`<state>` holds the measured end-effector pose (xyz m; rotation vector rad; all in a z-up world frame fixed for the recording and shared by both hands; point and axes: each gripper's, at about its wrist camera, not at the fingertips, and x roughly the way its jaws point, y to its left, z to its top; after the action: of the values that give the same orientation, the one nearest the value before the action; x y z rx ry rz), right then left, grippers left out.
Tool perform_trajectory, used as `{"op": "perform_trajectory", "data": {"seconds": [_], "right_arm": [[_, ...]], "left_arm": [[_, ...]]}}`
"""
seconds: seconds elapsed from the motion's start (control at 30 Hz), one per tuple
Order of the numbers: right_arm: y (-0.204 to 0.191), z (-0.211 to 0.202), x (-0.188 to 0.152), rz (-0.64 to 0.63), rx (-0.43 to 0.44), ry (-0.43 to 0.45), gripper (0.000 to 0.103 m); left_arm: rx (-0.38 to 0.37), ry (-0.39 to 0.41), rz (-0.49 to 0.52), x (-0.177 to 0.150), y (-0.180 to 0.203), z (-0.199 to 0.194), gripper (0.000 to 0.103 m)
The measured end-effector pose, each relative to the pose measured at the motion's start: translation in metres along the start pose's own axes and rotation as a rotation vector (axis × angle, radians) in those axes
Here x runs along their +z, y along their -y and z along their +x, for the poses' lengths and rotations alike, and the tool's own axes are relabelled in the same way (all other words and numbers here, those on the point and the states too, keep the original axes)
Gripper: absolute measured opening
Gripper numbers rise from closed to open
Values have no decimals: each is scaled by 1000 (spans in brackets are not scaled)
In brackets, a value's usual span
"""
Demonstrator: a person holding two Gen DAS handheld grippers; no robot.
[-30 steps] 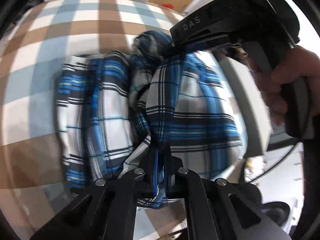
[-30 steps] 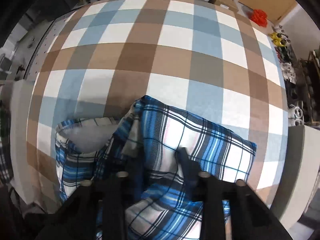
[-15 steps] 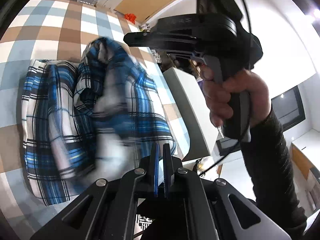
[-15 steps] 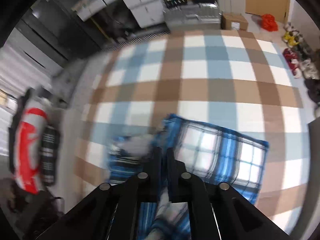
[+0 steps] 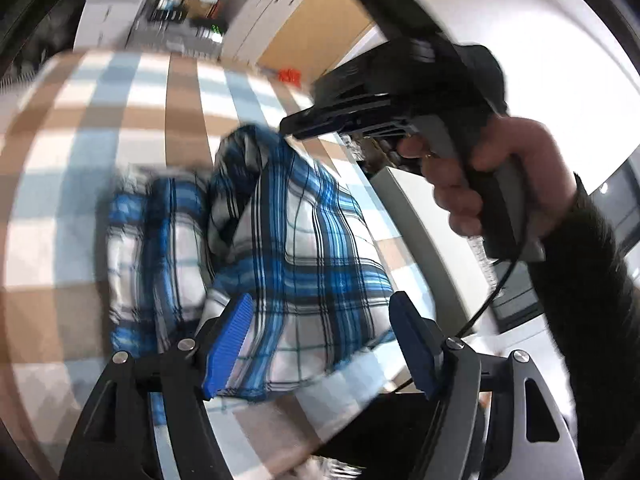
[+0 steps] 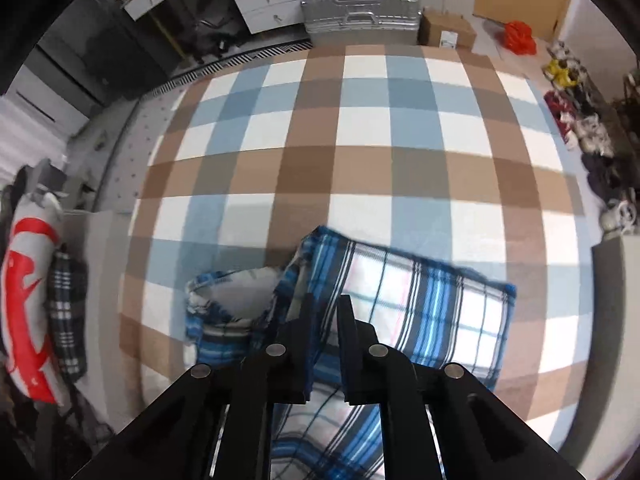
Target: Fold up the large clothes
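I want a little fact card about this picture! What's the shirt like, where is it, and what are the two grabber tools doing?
garment: blue, white and black plaid shirt, folded into a bundle
surface: brown, blue and white checked blanket under the shirt
left tool: open, jaws have just been opening; blue ridged pads apart with the shirt seen between them, not pressed
right tool: narrow gap, just widened slightly; a grip on the shirt cannot be told
hand: holds the right tool's handle
nearby: silver hard-shell suitcase beyond the blanket
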<state>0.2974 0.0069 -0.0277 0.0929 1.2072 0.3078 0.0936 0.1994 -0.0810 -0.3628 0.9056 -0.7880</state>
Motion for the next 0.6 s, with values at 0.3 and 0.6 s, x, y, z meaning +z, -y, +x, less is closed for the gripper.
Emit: {"op": "perform_trajectory", "data": {"seconds": [0.3,0.6], "right_arm": [[-16,26,3,-119,-204,-66,96],[-28,64,-3,-245,-383,-177,26]], "left_arm": [[128,-56,-39,3,-22,29,66],[163,-108,44,6,-8,54,59]]}}
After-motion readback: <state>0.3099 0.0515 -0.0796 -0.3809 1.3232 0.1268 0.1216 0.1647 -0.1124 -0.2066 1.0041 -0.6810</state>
